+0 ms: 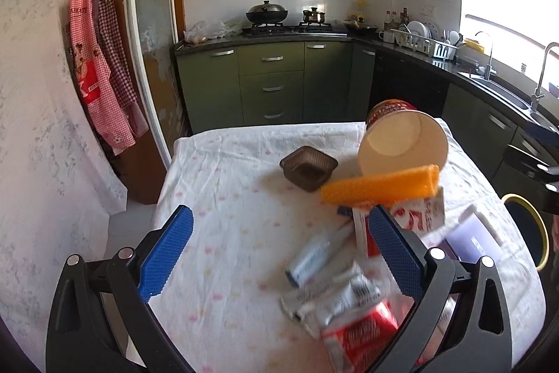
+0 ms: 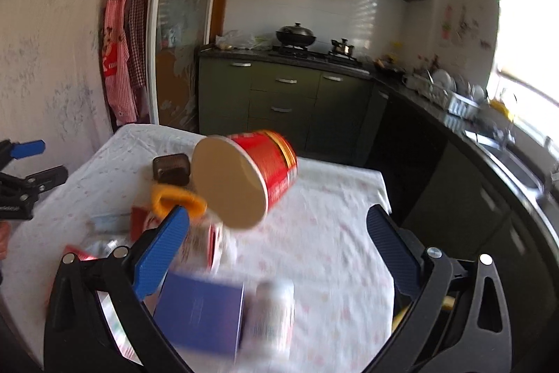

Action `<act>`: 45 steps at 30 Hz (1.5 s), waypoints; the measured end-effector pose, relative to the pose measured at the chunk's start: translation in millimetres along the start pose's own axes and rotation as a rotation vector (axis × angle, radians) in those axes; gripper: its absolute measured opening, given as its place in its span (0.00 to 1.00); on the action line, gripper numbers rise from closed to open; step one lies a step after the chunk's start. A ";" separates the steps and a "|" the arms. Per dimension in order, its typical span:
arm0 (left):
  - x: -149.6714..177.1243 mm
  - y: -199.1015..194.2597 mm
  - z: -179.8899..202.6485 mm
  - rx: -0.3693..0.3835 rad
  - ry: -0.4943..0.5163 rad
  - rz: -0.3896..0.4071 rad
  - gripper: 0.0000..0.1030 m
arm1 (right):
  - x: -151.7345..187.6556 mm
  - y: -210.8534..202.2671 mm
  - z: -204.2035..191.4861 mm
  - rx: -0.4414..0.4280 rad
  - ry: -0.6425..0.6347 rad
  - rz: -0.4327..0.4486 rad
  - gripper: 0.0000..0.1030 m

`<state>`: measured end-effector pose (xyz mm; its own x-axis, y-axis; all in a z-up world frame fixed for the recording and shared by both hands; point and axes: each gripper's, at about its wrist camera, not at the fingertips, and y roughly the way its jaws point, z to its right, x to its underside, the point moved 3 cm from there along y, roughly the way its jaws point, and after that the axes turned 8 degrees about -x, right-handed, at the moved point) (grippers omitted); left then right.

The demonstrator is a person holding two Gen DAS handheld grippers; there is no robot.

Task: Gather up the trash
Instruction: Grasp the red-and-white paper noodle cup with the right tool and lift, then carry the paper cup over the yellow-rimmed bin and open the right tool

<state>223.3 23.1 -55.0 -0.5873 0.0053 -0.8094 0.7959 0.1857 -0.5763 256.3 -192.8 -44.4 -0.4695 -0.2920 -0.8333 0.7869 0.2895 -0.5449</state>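
Trash lies on a table with a white cloth (image 1: 223,198). A red paper cup (image 1: 401,142) lies on its side, mouth toward me; it also shows in the right wrist view (image 2: 244,177). An orange foam sleeve (image 1: 380,187), a brown plastic tray (image 1: 307,167), a red-and-white carton (image 1: 415,215), a small tube (image 1: 307,259), crumpled wrappers (image 1: 342,299), a red packet (image 1: 363,334) and a purple box (image 2: 202,313) lie around it. A white bottle (image 2: 276,310) lies beside the box. My left gripper (image 1: 279,250) is open above the wrappers. My right gripper (image 2: 279,254) is open above the box and bottle.
A bin with a yellow rim (image 1: 527,229) stands right of the table. Green kitchen cabinets (image 1: 272,83) and a stove with a wok (image 1: 267,11) are behind. A sink counter (image 1: 496,83) runs along the right. Aprons (image 1: 101,65) hang on the left wall.
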 end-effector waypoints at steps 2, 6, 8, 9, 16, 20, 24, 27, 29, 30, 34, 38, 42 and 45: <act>-5.3 11.3 2.4 0.012 0.001 -0.004 0.96 | -11.8 27.3 -3.6 0.018 -0.052 -0.035 0.93; -11.4 29.4 6.0 0.014 0.009 -0.003 0.96 | -26.9 74.1 -6.1 0.066 -0.138 -0.109 0.86; -13.9 39.0 4.8 0.014 0.005 -0.003 0.96 | -32.9 92.8 -6.9 0.089 -0.175 -0.136 0.79; -14.1 43.5 3.8 0.018 -0.002 -0.007 0.96 | -35.5 103.9 -7.4 0.103 -0.196 -0.149 0.75; -9.8 59.1 0.0 0.055 -0.033 -0.026 0.96 | -39.5 143.3 -11.1 0.177 -0.268 -0.181 0.51; -7.6 61.9 -2.8 0.068 -0.043 -0.029 0.96 | -47.6 154.8 -3.2 0.196 -0.277 -0.179 0.14; -4.9 63.0 -4.6 0.076 -0.050 -0.032 0.96 | -61.8 166.9 19.9 0.167 -0.191 -0.214 0.08; -3.5 64.8 -4.0 0.083 -0.048 -0.035 0.96 | -67.7 176.6 47.8 0.103 -0.060 -0.269 0.06; -2.9 64.4 -3.1 0.085 -0.045 -0.033 0.96 | -69.4 178.8 69.1 0.061 0.040 -0.300 0.04; -2.9 63.9 -2.7 0.087 -0.044 -0.032 0.96 | -68.9 177.4 83.7 0.037 0.105 -0.312 0.03; -4.2 57.2 -2.7 0.098 -0.048 -0.023 0.96 | -55.2 149.4 130.5 -0.078 0.325 -0.347 0.03; -5.6 41.9 -3.2 0.110 -0.050 -0.003 0.96 | -21.3 88.1 179.0 -0.113 0.479 -0.387 0.03; -3.8 19.3 0.4 0.125 -0.038 0.016 0.96 | 25.2 26.3 221.7 -0.058 0.577 -0.474 0.03; -2.3 3.8 6.2 0.134 -0.024 0.028 0.96 | 72.6 -10.1 255.9 0.006 0.665 -0.566 0.03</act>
<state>228.6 17.7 -56.0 -0.5622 -0.0156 -0.8269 0.8253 0.0530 -0.5621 316.8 -450.1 -75.4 -0.9253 0.2022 -0.3208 0.3662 0.2565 -0.8945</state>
